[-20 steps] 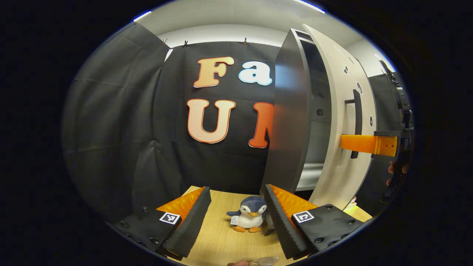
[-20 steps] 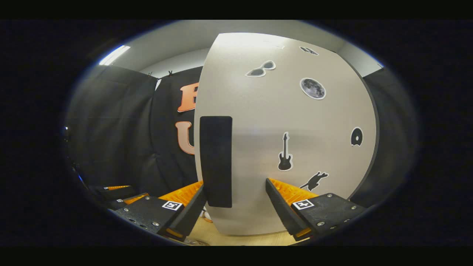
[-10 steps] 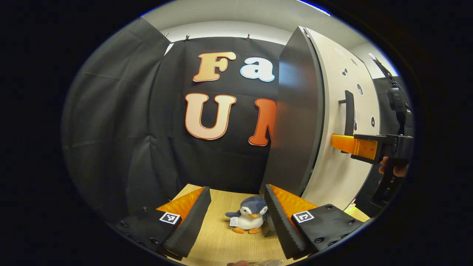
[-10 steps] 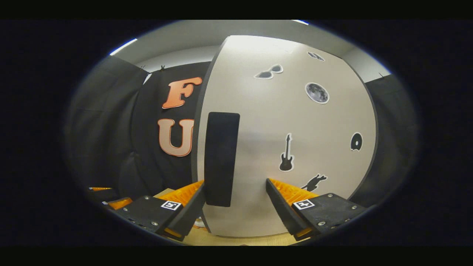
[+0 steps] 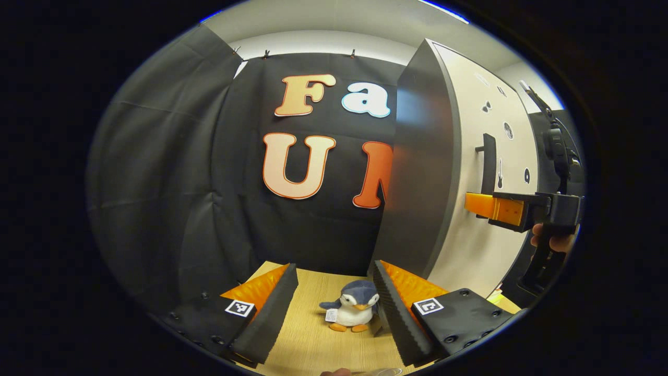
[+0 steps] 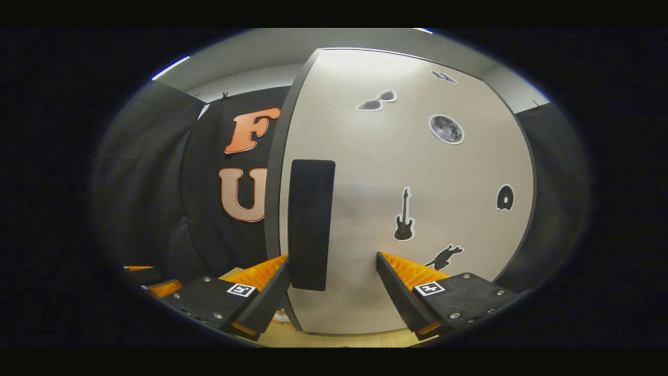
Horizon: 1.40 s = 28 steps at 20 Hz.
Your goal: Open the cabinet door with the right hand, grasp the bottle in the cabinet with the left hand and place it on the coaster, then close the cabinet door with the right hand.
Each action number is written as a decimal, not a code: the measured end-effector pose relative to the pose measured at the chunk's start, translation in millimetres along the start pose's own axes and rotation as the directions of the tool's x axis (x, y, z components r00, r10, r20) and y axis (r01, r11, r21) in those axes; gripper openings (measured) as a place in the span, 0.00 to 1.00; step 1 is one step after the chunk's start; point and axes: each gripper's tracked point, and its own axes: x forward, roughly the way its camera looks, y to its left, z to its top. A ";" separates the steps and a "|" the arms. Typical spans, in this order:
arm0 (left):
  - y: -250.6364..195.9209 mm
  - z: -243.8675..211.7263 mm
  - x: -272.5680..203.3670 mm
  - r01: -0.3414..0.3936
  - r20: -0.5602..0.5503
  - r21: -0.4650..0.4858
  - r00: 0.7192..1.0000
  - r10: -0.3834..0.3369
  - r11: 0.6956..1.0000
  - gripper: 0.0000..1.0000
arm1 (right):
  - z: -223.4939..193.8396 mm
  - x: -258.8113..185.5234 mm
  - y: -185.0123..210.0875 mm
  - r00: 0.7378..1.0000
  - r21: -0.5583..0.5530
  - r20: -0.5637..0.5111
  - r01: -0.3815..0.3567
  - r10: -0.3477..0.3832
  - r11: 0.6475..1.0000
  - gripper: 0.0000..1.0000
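Door (image 6: pixel 407 198) is seen flush w/ cabinet (image 5: pixel 422 172), right gripper (image 6: pixel 331 271) wide at the handle (image 6: pixel 311 224), left gripper (image 5: pixel 334 292) wide, empty; bottle's spot can't be told; door may rebound if unlatched.

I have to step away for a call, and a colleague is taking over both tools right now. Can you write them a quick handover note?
Left tool: open and empty, low over the wooden table, with a penguin plush ahead of it.
Right tool: open and empty, facing the cabinet door. The door handle is between its fingers; I cannot tell if they touch it.
Done: the door looks shut against the cabinet side.
Unconfirmed: where the bottle and coaster are.
Left: check that the bottle sits on the coaster and that the door is fully shut, then draw the right tool back.
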 end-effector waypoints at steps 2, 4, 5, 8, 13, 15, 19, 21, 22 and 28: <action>-6.9 4.4 -9.2 -0.003 0.006 0.005 1.000 0.003 1.000 0.95 | 3.2 -15.1 0.2 1.000 0.007 0.011 -0.018 0.018 1.000 0.95; -16.4 9.5 -21.4 0.001 0.011 0.005 1.000 -0.001 1.000 0.95 | 4.6 -41.1 -4.7 1.000 0.006 0.009 -0.021 0.021 1.000 0.95; -21.4 12.2 -29.3 0.002 0.012 0.007 1.000 -0.002 1.000 0.95 | 6.7 -55.9 -10.1 1.000 0.004 0.015 -0.018 0.018 1.000 0.95; -40.4 24.3 -58.0 0.013 0.029 0.019 0.999 -0.014 1.000 0.95 | 5.3 -101.5 -28.2 1.000 0.024 0.006 -0.010 0.010 1.000 0.95; -77.2 29.6 -108.2 0.037 0.028 0.036 0.999 -0.038 0.999 0.96 | -6.7 -186.2 -69.3 0.999 0.043 -0.005 0.035 -0.035 0.998 0.95; -86.2 27.9 -125.7 0.029 0.022 0.050 0.999 -0.030 0.998 0.96 | -12.5 -218.3 -81.9 0.999 0.055 0.007 0.047 -0.047 0.997 0.95; -106.4 33.3 -154.7 0.044 0.029 0.059 0.999 -0.046 0.997 0.96 | -21.5 -264.8 -100.4 0.998 0.085 0.012 0.062 -0.063 0.994 0.95; -113.0 35.3 -165.3 0.049 0.031 0.068 0.998 -0.051 0.997 0.96 | -25.2 -278.6 -106.9 0.998 0.091 0.005 0.068 -0.068 0.994 0.95; -115.4 35.5 -171.0 0.051 0.032 0.071 0.998 -0.053 0.996 0.96 | -24.9 -283.9 -108.6 0.998 0.095 0.006 0.068 -0.069 0.993 0.95; -118.2 53.5 -184.8 0.030 0.080 0.087 0.996 -0.037 0.996 0.95 | -17.2 -297.2 -105.4 0.998 0.075 0.022 0.054 -0.056 0.996 0.95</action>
